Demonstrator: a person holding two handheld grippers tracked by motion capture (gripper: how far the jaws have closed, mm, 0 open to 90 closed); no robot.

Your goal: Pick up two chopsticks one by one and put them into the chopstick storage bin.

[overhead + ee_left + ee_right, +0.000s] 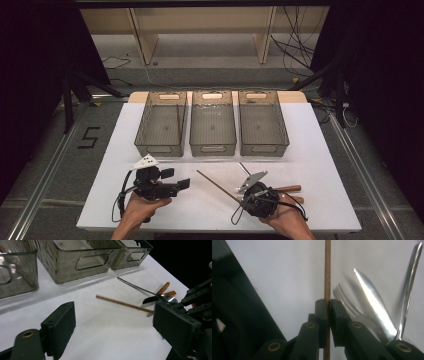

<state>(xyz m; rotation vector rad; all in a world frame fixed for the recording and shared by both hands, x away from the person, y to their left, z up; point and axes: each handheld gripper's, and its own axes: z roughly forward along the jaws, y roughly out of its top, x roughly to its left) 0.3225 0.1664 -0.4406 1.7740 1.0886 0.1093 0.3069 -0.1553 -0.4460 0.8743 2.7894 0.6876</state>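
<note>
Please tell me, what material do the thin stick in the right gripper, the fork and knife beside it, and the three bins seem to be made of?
The chopstick clamped in the right gripper looks like wood or bamboo: matte brown, faintly grained. The fork and knife look like polished metal, probably steel: bright mirror glints. The three bins look like smoke-tinted clear plastic: see-through walls, moulded handle slots.

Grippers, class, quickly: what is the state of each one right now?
Left gripper: open, jaws wide apart, holding nothing.
Right gripper: closed on a thin wooden stick, beside the fork and knife.
</note>
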